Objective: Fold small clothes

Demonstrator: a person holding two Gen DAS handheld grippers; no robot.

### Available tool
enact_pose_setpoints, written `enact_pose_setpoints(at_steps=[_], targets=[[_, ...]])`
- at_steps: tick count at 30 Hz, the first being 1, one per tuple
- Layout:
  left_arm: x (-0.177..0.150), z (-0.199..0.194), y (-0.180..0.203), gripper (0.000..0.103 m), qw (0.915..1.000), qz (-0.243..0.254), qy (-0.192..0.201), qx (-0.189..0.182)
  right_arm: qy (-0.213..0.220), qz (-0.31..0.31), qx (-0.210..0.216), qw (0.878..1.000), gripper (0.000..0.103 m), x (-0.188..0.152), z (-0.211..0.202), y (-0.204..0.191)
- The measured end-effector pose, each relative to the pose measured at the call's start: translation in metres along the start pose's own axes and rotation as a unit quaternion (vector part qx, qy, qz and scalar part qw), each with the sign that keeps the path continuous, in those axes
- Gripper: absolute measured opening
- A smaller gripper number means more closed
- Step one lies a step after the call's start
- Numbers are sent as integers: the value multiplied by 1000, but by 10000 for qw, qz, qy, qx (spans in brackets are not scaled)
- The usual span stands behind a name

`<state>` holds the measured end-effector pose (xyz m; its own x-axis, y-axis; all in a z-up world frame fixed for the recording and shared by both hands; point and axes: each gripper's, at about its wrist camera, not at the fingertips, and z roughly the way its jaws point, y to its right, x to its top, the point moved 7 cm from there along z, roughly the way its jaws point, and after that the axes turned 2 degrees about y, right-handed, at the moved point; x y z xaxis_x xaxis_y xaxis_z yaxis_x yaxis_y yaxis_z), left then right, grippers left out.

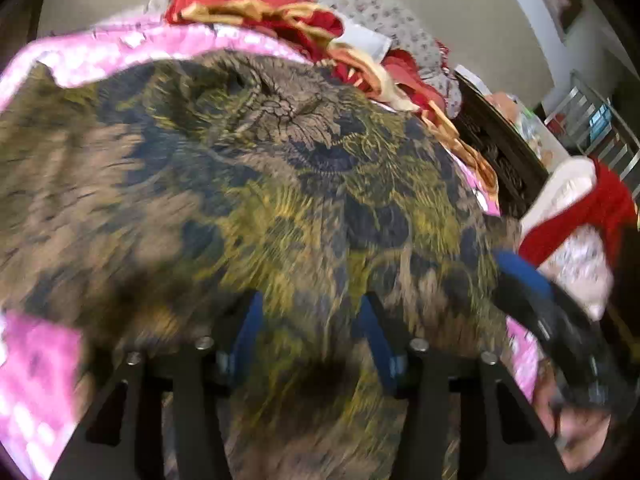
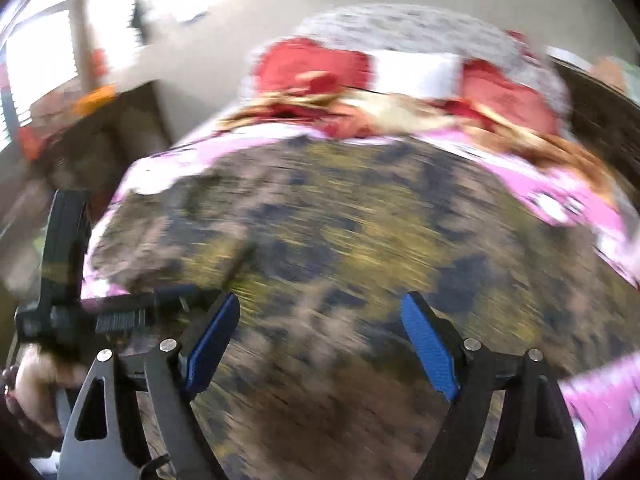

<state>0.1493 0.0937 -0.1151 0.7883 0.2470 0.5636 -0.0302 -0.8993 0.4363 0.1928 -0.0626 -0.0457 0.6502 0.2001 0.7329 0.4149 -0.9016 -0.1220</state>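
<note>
Left tongs (image 1: 310, 336) parted over patterned cloth (image 1: 256, 184); pink sheet (image 1: 120, 48) beneath.

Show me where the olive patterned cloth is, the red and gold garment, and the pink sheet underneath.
olive patterned cloth (image 1: 280, 184): left wrist view, on its printed middle.
red and gold garment (image 1: 256, 4): left wrist view, on the red fabric above the gold trim.
pink sheet (image 2: 560, 196): right wrist view, on the strip right of the cloth.

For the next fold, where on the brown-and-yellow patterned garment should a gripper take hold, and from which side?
Take the patterned garment at its far-left edge, where a corner juts out over the pink sheet, coming in from the left. That edge looks free and thin. Both the left gripper and the right gripper are open above its middle.
</note>
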Motion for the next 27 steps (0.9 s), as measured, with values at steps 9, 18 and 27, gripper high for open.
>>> enact_pose_setpoints(at_steps=[9, 18, 27], targets=[[-32, -15, -15, 67, 9973, 431, 454, 387, -701, 588, 1578, 9832, 66, -15, 90, -50], [-30, -17, -23, 67, 9982, 190, 519, 242, -765, 974, 1739, 9769, 1, -13, 114, -58], [-29, -16, -22, 67, 9981, 208, 512, 275, -11, 488, 1106, 9927, 1, 32, 39, -3]])
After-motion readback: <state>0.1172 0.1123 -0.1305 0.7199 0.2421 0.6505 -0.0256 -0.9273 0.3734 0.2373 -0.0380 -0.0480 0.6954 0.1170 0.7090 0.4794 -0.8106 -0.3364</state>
